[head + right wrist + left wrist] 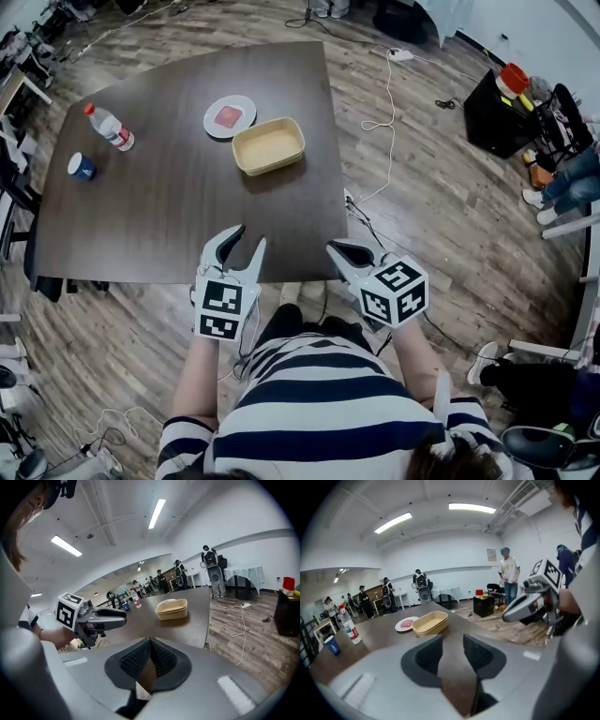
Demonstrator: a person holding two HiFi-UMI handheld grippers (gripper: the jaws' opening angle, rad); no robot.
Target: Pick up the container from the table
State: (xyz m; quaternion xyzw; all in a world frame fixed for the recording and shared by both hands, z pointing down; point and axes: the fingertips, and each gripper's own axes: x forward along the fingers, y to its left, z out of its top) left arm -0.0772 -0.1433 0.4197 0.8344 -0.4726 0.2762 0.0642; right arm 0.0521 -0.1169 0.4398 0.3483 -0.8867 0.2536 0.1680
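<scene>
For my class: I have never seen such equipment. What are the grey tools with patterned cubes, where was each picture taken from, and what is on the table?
No robot here: a person holds a hand-held gripper in each hand. The left hand-held gripper has its jaws apart, the right hand-held gripper has them together; both are empty. One picture looks down from the person's head; the other two look along each gripper's jaws. On the dark table stand a tan container, a plate, a bottle and a blue cup, all untouched.
</scene>
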